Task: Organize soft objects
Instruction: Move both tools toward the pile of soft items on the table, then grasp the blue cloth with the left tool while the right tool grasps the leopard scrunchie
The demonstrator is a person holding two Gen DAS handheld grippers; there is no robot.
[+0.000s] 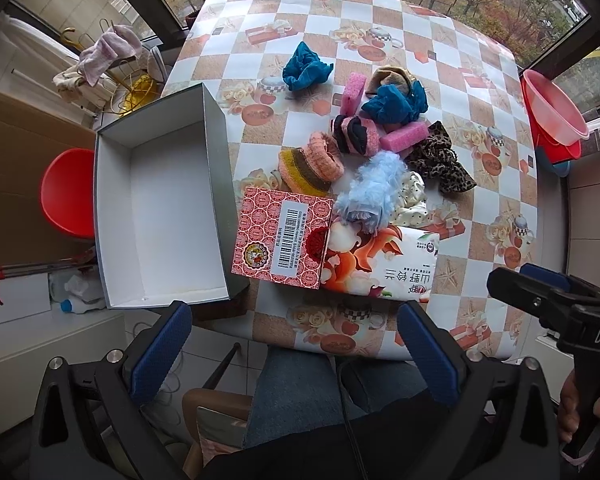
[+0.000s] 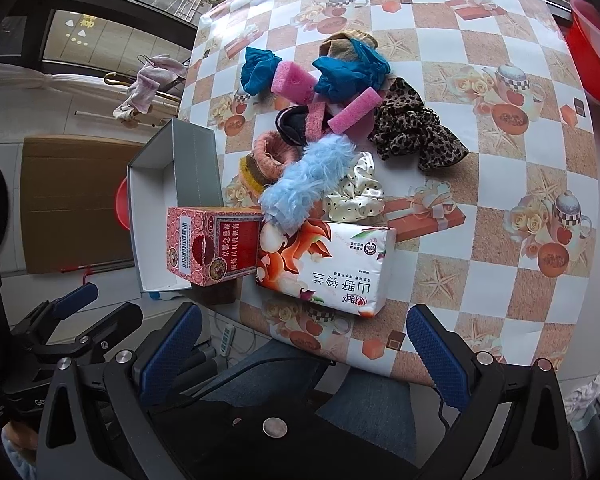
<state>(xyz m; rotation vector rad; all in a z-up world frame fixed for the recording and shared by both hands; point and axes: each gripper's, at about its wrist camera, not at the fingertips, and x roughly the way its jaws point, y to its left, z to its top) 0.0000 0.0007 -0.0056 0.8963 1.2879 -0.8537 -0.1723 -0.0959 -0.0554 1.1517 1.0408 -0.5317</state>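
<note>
A pile of soft things lies on the checked tablecloth (image 1: 480, 92): a fluffy light-blue scrunchie (image 1: 370, 192) (image 2: 300, 178), a leopard-print one (image 1: 440, 158) (image 2: 414, 134), a cream dotted one (image 2: 354, 196), pink sponges (image 1: 404, 138) (image 2: 354, 110), blue cloths (image 1: 306, 66) (image 2: 348, 68) and knitted bands (image 1: 312, 166). An empty grey box (image 1: 160, 216) (image 2: 152, 216) sits at the table's left edge. A red carton (image 1: 282, 238) (image 2: 214, 246) and a tissue pack (image 1: 384, 264) (image 2: 328, 266) lie nearest me. My left gripper (image 1: 296, 344) and right gripper (image 2: 304, 352) both hover open over the table's near edge, holding nothing.
A red stool (image 1: 66, 194) stands left of the box, and red basins (image 1: 552, 112) sit at the far right. A cloth-draped rack (image 1: 108, 52) is by the window. The person's jeans-clad legs (image 1: 296, 392) are under the table edge.
</note>
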